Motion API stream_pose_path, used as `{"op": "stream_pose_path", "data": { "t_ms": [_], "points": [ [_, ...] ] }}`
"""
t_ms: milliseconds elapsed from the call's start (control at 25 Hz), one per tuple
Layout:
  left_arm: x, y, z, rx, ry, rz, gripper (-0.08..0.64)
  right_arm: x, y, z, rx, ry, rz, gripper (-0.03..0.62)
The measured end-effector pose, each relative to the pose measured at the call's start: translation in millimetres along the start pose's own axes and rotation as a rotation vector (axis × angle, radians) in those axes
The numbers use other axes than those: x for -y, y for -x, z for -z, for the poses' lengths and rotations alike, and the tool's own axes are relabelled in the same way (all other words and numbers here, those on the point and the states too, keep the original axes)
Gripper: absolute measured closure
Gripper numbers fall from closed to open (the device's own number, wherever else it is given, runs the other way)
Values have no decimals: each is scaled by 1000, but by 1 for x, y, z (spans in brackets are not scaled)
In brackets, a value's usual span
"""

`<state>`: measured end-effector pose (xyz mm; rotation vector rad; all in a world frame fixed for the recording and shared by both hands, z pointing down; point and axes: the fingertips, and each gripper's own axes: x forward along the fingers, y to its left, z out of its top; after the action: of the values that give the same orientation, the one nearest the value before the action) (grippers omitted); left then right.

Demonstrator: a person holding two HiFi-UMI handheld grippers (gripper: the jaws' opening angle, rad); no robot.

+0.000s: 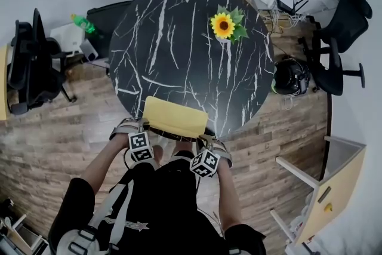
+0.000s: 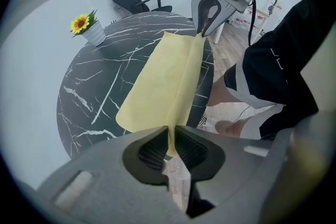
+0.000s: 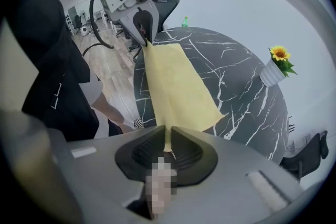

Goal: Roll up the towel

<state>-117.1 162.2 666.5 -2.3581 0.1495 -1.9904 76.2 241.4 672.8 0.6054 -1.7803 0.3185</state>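
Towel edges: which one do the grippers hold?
The edge of the towel nearest the person: left gripper and right gripper each pinch one end. The far edge lies free on the table.

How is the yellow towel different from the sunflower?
The towel is a big floppy sheet; the sunflower is small and round. The towel lies at the table's near edge; the sunflower stands in a white pot on the far side. The left gripper and right gripper pinch the towel; nothing touches the sunflower. Both are yellow.
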Motion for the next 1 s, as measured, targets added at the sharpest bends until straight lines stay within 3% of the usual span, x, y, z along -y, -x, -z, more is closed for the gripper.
{"op": "stream_pose_path", "data": {
  "t_ms": [1000],
  "points": [
    [-10,-18,-2,-20,16,41,505,20,-16,-2,8,-29,-54,546]
  ]
}}
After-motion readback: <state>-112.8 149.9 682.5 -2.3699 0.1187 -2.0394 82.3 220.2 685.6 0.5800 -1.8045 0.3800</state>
